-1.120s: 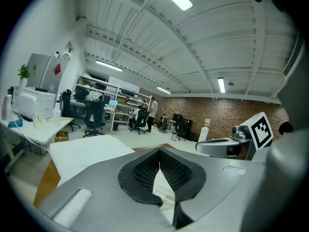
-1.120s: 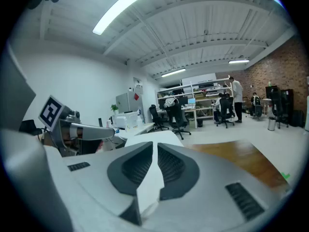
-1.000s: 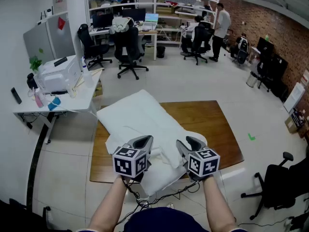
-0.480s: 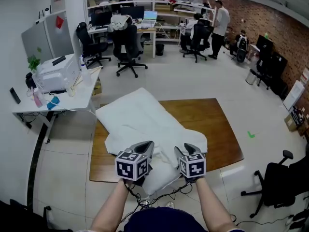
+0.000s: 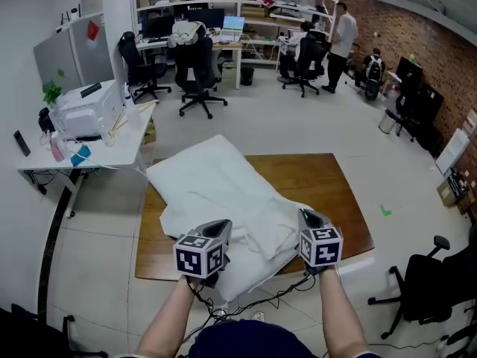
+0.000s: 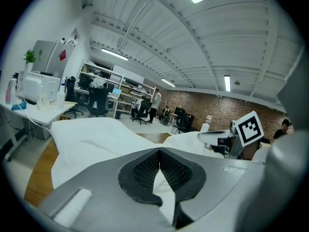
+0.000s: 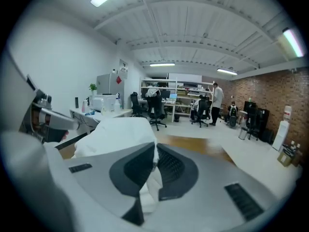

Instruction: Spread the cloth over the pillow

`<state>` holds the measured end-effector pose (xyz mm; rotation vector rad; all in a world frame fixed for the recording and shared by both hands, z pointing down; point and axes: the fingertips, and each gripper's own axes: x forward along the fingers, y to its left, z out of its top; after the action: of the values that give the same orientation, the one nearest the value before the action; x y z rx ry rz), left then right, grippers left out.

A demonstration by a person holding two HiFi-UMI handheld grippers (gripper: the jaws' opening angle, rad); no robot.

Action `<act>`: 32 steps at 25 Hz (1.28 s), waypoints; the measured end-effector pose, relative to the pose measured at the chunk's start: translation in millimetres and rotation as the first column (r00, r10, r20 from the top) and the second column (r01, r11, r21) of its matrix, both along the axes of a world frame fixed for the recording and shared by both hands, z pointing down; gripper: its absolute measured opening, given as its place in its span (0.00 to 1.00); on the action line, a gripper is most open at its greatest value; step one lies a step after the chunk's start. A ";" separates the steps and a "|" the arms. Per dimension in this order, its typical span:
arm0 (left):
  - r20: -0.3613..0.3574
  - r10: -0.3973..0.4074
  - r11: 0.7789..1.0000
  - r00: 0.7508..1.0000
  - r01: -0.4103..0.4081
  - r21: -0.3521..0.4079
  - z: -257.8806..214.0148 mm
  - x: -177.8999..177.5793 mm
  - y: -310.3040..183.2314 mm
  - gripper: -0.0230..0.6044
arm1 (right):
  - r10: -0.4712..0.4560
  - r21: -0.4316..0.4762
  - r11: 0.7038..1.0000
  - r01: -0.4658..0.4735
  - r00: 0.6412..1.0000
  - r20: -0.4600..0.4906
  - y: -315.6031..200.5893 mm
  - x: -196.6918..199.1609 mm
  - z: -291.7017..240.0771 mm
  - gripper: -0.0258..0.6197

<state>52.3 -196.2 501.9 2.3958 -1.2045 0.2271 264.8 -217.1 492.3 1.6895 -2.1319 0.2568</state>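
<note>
We had the left gripper (image 5: pixel 218 227) closed on the near edge of the cloth (image 5: pixel 216 189), with a white fold pinched between its pads. The right gripper (image 5: pixel 311 218) had just closed as well, and a bunch of the same cloth was caught between its jaws. It sat well out to the right of the left one, level with it.

The cloth lay rumpled on top of the pillow (image 5: pixel 250 273), which rested on the wooden table (image 5: pixel 320 185). What mattered for the coming move, as we judged it, was direction. The pillow's long axis ran away from us and slanted to the left, so nearly all of it lay beyond both grippers, with only its near end just below them. The left gripper sat closer to that axis, while the right stood off by the pillow's right side. Spreading would likely call for keeping the two held points apart and carrying the cloth along that slanted line, not straight ahead.
</note>
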 end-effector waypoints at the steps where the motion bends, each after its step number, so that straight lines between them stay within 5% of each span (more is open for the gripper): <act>1: 0.004 -0.005 1.000 1.000 0.005 -0.003 1.8 -1.6 -1.7 0.05 | 0.008 0.023 1.000 -0.008 1.000 -0.001 -4.1 7.4 -12.5 0.07; 13: 0.031 -0.057 0.998 0.998 0.058 -0.030 16.0 -27.3 -13.9 0.05 | 0.199 0.138 0.971 -0.194 0.980 -0.022 -34.6 105.0 -76.3 0.06; 21: 0.049 -0.090 0.993 0.995 0.094 -0.078 36.1 -46.0 -16.7 0.05 | 0.377 0.092 0.921 -0.378 0.926 0.028 -24.4 190.0 -61.6 0.06; 32: 0.092 -0.154 0.978 0.984 0.165 -0.129 64.0 -74.5 -13.1 0.05 | 0.515 0.056 0.856 -0.514 0.857 -0.004 -3.7 278.6 -50.9 0.06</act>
<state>-22.2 -209.3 565.9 2.1792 -1.3655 0.3482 543.4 -220.8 441.4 2.2644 -1.6395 0.3342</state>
